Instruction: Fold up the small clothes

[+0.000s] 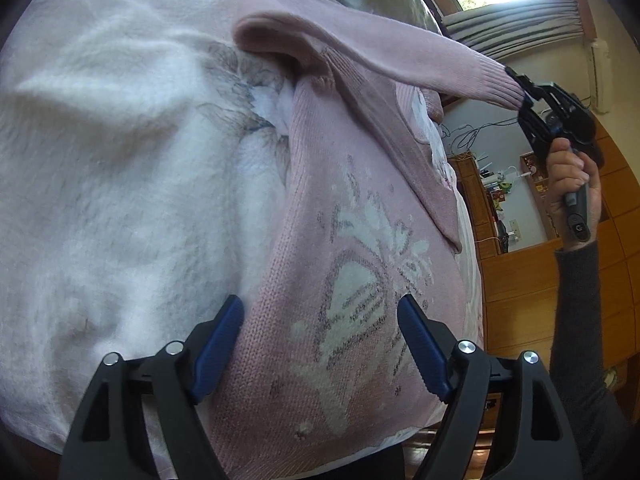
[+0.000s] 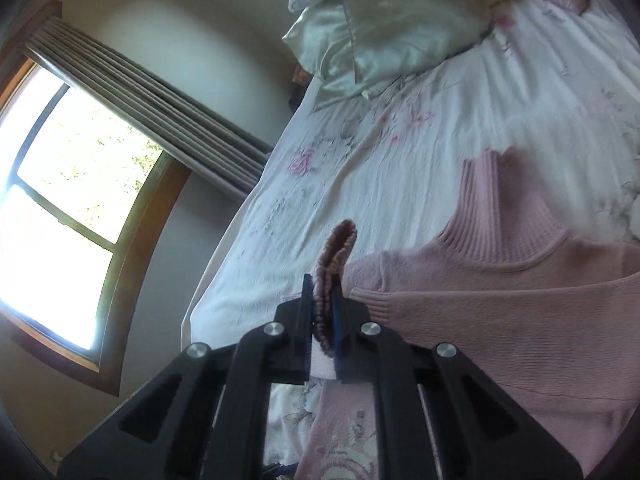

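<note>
Right gripper [image 2: 320,312] clamped on the pink sweater's [image 1: 360,280] ribbed cuff [image 2: 336,248], sleeve lifted. Left gripper [image 1: 320,344] spread wide, hovering over the sweater's patterned front.

— What is being shown around the bed [image 2: 400,152]?

— Daylight is being let in through a wood-framed window [image 2: 68,184] beside it, under a gathered grey blind [image 2: 160,108]. Pale pillows [image 2: 384,20] are being propped at its head.

— And past its foot?

— Wooden cabinets [image 1: 520,280] are being seen against a pale wall [image 1: 516,136].
</note>
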`<action>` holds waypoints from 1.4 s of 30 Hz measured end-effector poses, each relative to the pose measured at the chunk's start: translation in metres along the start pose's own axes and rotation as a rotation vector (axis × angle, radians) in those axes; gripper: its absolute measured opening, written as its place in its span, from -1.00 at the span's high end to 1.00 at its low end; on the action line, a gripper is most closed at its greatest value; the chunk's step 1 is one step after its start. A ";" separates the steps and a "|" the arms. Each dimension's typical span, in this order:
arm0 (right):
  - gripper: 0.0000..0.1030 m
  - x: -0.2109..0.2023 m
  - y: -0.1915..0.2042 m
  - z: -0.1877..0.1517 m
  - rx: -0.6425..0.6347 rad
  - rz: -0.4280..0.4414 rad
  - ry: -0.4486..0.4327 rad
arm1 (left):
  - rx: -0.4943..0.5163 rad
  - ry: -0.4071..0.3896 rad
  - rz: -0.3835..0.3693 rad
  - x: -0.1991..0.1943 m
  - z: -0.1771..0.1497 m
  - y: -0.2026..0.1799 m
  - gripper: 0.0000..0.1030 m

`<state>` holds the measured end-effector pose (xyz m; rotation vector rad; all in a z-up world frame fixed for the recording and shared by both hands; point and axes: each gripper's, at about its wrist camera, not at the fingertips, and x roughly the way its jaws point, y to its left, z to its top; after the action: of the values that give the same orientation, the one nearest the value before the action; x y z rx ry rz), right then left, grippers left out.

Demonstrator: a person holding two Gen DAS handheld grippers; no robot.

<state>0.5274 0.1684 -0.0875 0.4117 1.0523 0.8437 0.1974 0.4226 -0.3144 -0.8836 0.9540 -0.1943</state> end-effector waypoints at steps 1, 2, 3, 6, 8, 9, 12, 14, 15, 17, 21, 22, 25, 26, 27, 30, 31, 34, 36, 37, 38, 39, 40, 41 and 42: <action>0.87 -0.016 -0.008 0.001 0.000 -0.016 -0.018 | -0.002 0.001 0.004 0.001 0.000 -0.001 -0.56; 0.87 -0.030 -0.014 0.003 0.001 -0.035 -0.037 | -0.003 0.003 0.007 0.002 0.000 -0.001 -0.57; 0.87 -0.041 -0.019 0.005 0.006 -0.051 -0.052 | -0.004 0.005 0.012 0.003 0.000 -0.002 -0.57; 0.87 -0.068 -0.048 0.004 0.028 -0.091 -0.078 | -0.005 0.019 0.025 0.004 0.001 -0.006 -0.57; 0.87 -0.081 -0.067 0.001 0.044 -0.115 -0.089 | -0.002 0.024 0.021 0.000 0.005 -0.011 -0.57; 0.87 -0.088 -0.077 0.000 0.054 -0.127 -0.094 | 0.007 0.021 0.018 -0.003 0.008 -0.015 -0.57; 0.87 -0.100 -0.109 -0.007 0.090 -0.146 -0.104 | 0.045 -0.015 0.012 -0.016 0.024 -0.028 -0.57; 0.87 -0.105 -0.129 -0.012 0.116 -0.157 -0.104 | 0.062 -0.035 0.007 -0.021 0.040 -0.037 -0.57; 0.87 -0.106 -0.140 -0.016 0.133 -0.159 -0.100 | 0.073 -0.046 0.008 -0.023 0.049 -0.042 -0.57; 0.87 -0.106 -0.158 -0.023 0.156 -0.170 -0.090 | 0.091 -0.061 0.000 -0.023 0.067 -0.051 -0.57; 0.87 -0.104 -0.188 -0.038 0.193 -0.190 -0.075 | 0.115 -0.067 -0.034 -0.013 0.101 -0.063 -0.57; 0.87 -0.104 -0.196 -0.041 0.205 -0.190 -0.073 | 0.113 -0.064 -0.042 -0.009 0.110 -0.065 -0.57; 0.88 -0.103 -0.217 -0.049 0.237 -0.192 -0.073 | 0.112 -0.051 -0.046 0.004 0.131 -0.071 -0.57; 0.88 -0.102 -0.224 -0.052 0.246 -0.195 -0.071 | 0.120 -0.048 -0.038 0.009 0.136 -0.074 -0.57; 0.87 -0.101 -0.230 -0.055 0.254 -0.198 -0.069 | 0.134 -0.043 -0.032 0.014 0.142 -0.077 -0.57; 0.88 -0.099 -0.251 -0.064 0.287 -0.222 -0.067 | 0.171 -0.014 -0.010 0.030 0.154 -0.087 -0.57; 0.88 -0.097 -0.259 -0.066 0.303 -0.224 -0.067 | 0.183 -0.002 -0.004 0.036 0.156 -0.090 -0.57; 0.87 -0.092 -0.279 -0.074 0.337 -0.234 -0.058 | 0.205 0.036 0.021 0.056 0.167 -0.094 -0.57; 0.72 -0.088 -0.290 -0.078 0.361 -0.232 -0.040 | 0.207 0.062 0.035 0.067 0.176 -0.094 -0.57; 0.67 -0.091 -0.294 -0.080 0.388 -0.224 -0.052 | 0.207 0.068 0.042 0.071 0.182 -0.095 -0.57; 0.43 -0.095 -0.299 -0.082 0.416 -0.216 -0.070 | 0.208 0.071 0.043 0.073 0.187 -0.095 -0.57; 0.32 -0.102 -0.302 -0.084 0.437 -0.215 -0.096 | 0.206 0.067 0.044 0.073 0.192 -0.096 -0.57; 0.32 -0.108 -0.304 -0.084 0.444 -0.222 -0.118 | 0.206 0.060 0.043 0.072 0.196 -0.097 -0.57; 0.32 -0.112 -0.304 -0.085 0.442 -0.220 -0.129 | 0.206 0.054 0.038 0.070 0.200 -0.099 -0.57; 0.32 -0.112 -0.303 -0.086 0.436 -0.209 -0.125 | 0.207 0.048 0.035 0.069 0.203 -0.100 -0.57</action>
<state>0.5492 -0.1162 -0.2620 0.6984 1.1395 0.3926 0.4177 0.4386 -0.2300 -0.6744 0.9742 -0.2802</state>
